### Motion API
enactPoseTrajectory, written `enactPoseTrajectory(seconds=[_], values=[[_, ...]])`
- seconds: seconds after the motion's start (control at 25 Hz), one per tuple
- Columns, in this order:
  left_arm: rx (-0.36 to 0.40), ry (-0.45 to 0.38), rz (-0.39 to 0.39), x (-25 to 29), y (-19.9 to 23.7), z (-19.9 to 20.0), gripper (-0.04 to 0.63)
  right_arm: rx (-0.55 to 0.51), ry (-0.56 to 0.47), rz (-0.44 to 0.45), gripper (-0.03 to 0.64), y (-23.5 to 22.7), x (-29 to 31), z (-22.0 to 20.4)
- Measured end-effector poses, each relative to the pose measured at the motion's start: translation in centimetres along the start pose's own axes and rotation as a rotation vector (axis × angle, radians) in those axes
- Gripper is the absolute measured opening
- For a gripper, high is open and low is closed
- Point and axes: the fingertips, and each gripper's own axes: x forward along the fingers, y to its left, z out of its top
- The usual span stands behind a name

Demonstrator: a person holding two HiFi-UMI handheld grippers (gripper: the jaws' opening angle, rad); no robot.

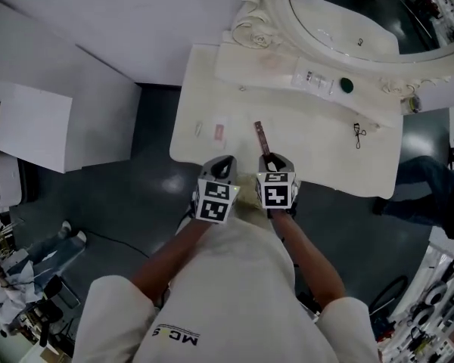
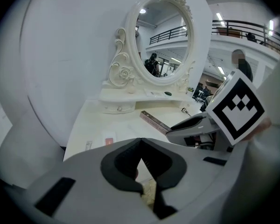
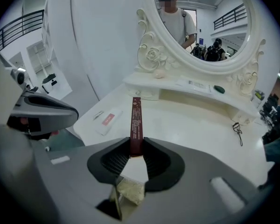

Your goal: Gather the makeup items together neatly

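**Right gripper holds the slim box, left is clenched on nothing**

Dark-red slim box [image 3: 136, 120] is clamped at its near end between the right gripper's [image 3: 136, 147] jaws. Its long axis points toward the oval mirror [image 1: 348, 13], over the front-middle of the white dressing table [image 1: 318, 161]. Can't tell if the far end touches the top.

Left gripper [image 2: 141, 148] sits just beside the right one at the table's front edge, jaws pressed together.

Left of the box lies a white packet with a pink label [image 1: 219, 131], with a thin small item [image 1: 199, 128] just beside it, further left. Eyelash curler [image 1: 358, 134] is well apart on the table's right side. Dark-green round item [image 1: 346, 85] sits on the raised shelf under the mirror.
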Motion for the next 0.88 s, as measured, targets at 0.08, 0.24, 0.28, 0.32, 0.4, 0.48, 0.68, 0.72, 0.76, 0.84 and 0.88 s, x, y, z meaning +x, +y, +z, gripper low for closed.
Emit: enactPoseTrajectory(seconds=[0.08,0.24,0.28,0.32,0.4,0.48,0.68,0.72,0.76,0.84,0.88], values=[[0.0,0.007,0.01,0.2,0.8,-0.3,0.009,0.006,0.014,-0.001,0.087,0.5,0.7,0.1],[-0.009,0.013,0.026,0.6,2.4,-0.9,0.009,0.009,0.036,0.002,0.087,1.8,1.9,0.3],[-0.012,0.013,0.027,0.7,2.8,-1.1,0.009,0.01,0.043,0.0,0.087,1.9,2.2,0.2],[-0.014,0.013,0.028,0.8,3.1,-1.2,0.009,0.015,0.05,-0.004,0.087,2.1,2.6,0.1],[-0.023,0.014,0.028,0.9,3.7,-1.2,0.009,0.024,0.064,-0.011,0.087,2.3,3.3,0.0],[-0.033,0.014,0.024,1.0,4.2,-1.2,0.009,0.032,0.075,-0.019,0.087,2.4,4.0,-0.1],[-0.039,0.032,0.006,1.6,5.4,-1.8,0.009,0.043,0.104,-0.044,0.087,2.4,6.2,-0.4],[-0.039,0.04,0.006,1.7,5.6,-1.9,0.009,0.046,0.111,-0.05,0.087,2.4,6.6,-0.5],[-0.039,0.045,0.007,1.6,5.8,-1.9,0.009,0.05,0.117,-0.056,0.087,2.3,7.0,-0.6],[-0.04,0.048,0.009,1.6,6.1,-2.0,0.009,0.059,0.124,-0.07,0.087,2.3,7.5,-0.8],[-0.042,0.048,0.009,1.6,6.2,-2.0,0.009,0.063,0.125,-0.075,0.087,2.3,7.7,-0.8]])
